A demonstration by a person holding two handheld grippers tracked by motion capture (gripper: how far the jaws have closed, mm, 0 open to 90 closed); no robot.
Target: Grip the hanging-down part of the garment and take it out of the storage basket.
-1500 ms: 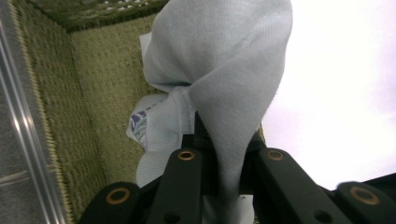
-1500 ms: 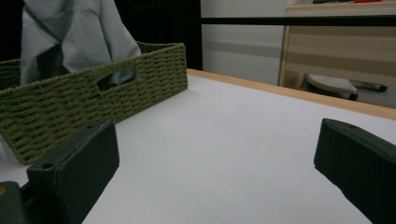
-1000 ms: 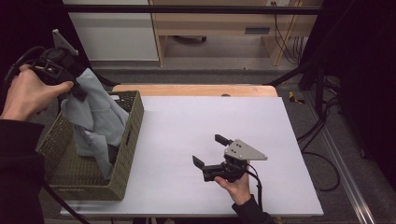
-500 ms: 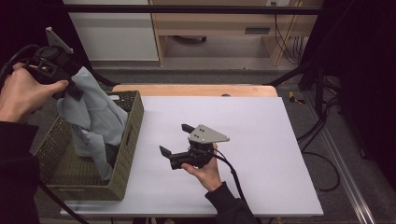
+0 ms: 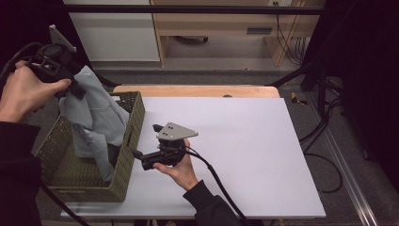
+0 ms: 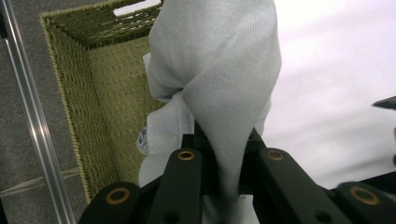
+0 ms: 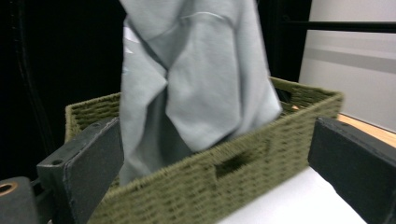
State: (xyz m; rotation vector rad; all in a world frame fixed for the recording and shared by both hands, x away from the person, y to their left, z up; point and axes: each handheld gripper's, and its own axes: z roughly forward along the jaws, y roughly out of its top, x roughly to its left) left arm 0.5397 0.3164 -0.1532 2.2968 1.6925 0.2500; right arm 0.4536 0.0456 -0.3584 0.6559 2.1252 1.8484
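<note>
A pale grey-blue garment point(image 5: 94, 120) hangs out of the green woven basket point(image 5: 134, 123) at the table's left. My left gripper point(image 5: 75, 89) is shut on the garment's top fold and holds it high over the basket; the left gripper view has the cloth point(image 6: 224, 93) pinched between the jaws. My right gripper point(image 5: 147, 141) is open just right of the basket's near wall, pointing at it with nothing between its pads. Through its wide jaws the right gripper view takes in the basket point(image 7: 224, 172) and the hanging garment point(image 7: 196, 79).
The white tabletop point(image 5: 244, 141) spreads to the right of the basket. A wooden bench point(image 5: 197, 89) runs behind the table, and a cable trails from the right gripper toward the front edge. Dark frame bars and cables stand at the far right.
My right gripper has travelled left across the table to the basket's side. The left gripper has lifted the garment a little higher.
</note>
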